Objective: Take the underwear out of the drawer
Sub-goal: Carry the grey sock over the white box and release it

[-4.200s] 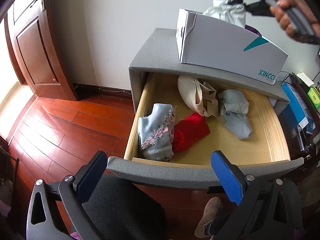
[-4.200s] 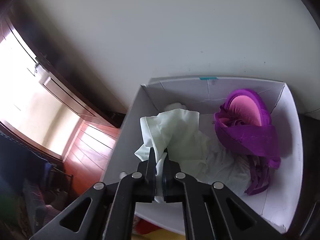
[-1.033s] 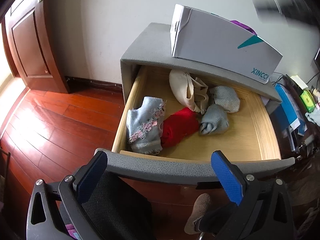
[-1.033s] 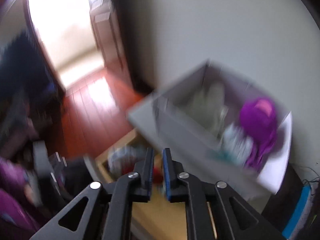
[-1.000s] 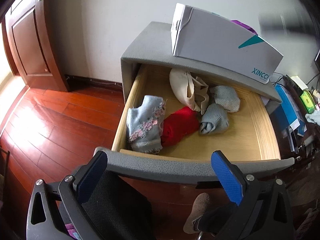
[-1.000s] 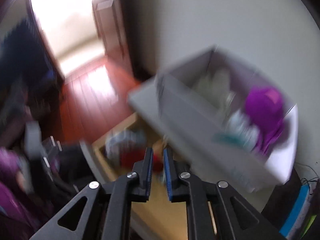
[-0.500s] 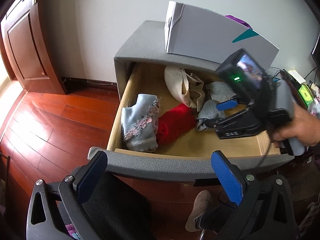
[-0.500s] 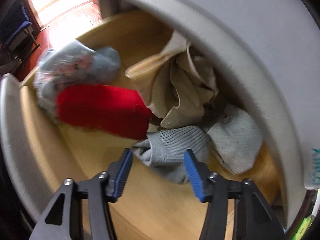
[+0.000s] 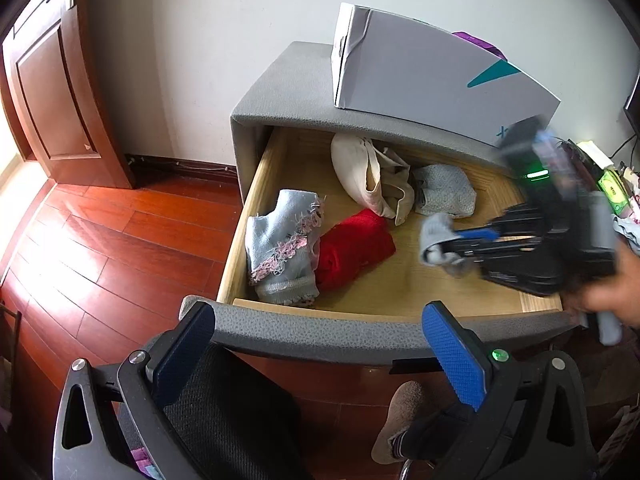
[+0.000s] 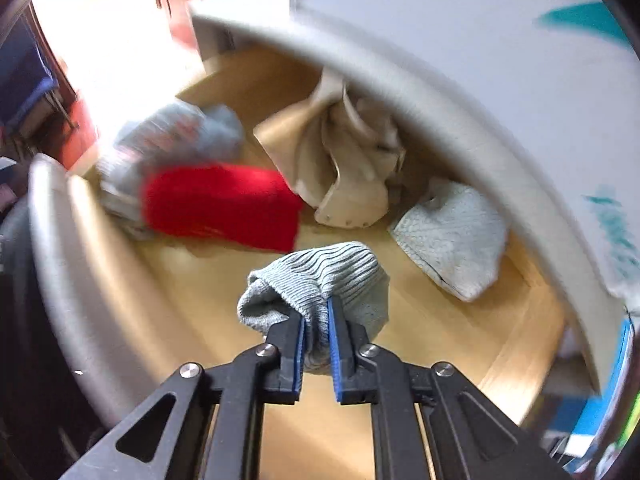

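Your right gripper [image 10: 316, 328] is closing its jaws, pinching the grey ribbed underwear [image 10: 324, 276] inside the open drawer [image 9: 400, 280]. A red garment [image 10: 224, 204] lies at ten o'clock from it, a pale blue one [image 10: 452, 236] at two o'clock. Your left gripper [image 9: 320, 356] hangs spread wide before the drawer front, holding nothing.

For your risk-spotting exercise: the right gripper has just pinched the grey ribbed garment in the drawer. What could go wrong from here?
1. The right gripper, its jaws closing, pinches only a fold of the ribbed garment; it may slip out on lifting.
2. The box overhangs the drawer; a straight lift could knock it.
3. The red garment lies close and might be dragged along.
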{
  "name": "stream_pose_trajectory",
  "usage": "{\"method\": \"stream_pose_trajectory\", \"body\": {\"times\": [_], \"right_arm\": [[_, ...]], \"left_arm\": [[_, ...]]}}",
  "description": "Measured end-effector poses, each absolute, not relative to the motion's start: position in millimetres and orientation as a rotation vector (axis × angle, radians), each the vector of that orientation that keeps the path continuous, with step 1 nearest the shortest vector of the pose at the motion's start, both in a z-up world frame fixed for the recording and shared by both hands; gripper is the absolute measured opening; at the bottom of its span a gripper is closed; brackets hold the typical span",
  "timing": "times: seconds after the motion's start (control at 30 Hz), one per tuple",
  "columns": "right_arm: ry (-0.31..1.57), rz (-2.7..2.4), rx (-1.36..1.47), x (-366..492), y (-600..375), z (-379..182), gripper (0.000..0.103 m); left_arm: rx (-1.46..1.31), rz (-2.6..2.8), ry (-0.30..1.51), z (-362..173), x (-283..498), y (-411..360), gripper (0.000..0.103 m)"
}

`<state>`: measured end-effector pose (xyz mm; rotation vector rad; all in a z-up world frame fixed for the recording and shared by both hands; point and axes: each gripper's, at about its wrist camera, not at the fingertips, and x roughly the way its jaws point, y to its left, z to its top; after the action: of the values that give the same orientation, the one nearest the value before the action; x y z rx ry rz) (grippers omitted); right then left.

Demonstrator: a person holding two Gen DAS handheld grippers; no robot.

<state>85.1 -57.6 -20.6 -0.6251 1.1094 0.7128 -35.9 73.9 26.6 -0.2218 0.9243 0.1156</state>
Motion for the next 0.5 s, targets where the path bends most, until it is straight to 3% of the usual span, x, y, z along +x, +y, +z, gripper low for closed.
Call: {"method": "stream_pose_trajectory", "body": {"times": [0.27,0.5], "right_arm": [[0.831,0.801,-0.476,36,-69,138,0.01],[0.671,0.763,-0.436,96,-49,226,0.01]], "left_arm": [[-0.203,0.108,0.924,27,-39,67,0.103],[-0.199,0.108,0.918,29,-41,65,0.103]]}}
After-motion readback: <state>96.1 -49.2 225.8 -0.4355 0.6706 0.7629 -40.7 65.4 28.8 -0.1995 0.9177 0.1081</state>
